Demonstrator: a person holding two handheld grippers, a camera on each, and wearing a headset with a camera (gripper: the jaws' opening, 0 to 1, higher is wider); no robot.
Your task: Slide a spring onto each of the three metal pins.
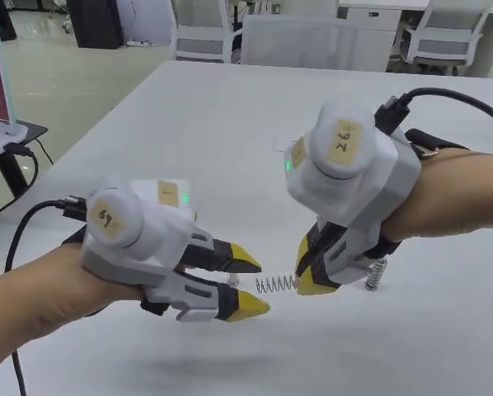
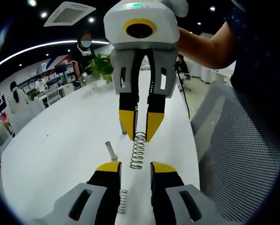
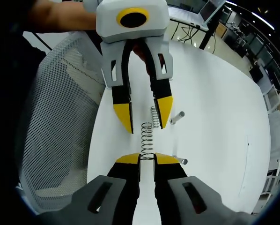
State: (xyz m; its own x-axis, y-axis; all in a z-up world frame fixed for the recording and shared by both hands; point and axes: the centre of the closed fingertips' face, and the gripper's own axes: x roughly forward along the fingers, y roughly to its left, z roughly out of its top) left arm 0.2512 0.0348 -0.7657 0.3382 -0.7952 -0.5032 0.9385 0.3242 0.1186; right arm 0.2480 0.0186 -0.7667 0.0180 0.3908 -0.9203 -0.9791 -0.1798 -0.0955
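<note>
My right gripper (image 1: 308,276) (image 3: 147,159) is shut on one end of a thin metal spring (image 1: 277,284) (image 3: 147,136), which sticks out level towards my left gripper (image 1: 253,283) (image 2: 136,167). The left gripper is open, its yellow tips just short of the spring's free end (image 2: 137,157). A bare upright metal pin (image 2: 111,150) (image 3: 176,117) stands beside the held spring. A second spring (image 2: 122,201) (image 3: 154,115) stands on the table under the left jaws. A third spring (image 1: 377,274) stands upright behind the right gripper. Another pin end (image 3: 180,161) shows by the right jaws.
The white table (image 1: 230,124) stretches far ahead and to both sides. Mesh office chairs (image 1: 288,41) stand at its far edge, and another chair (image 2: 243,140) is close by. Cables (image 1: 20,239) trail from both grippers. People stand in the background (image 2: 84,51).
</note>
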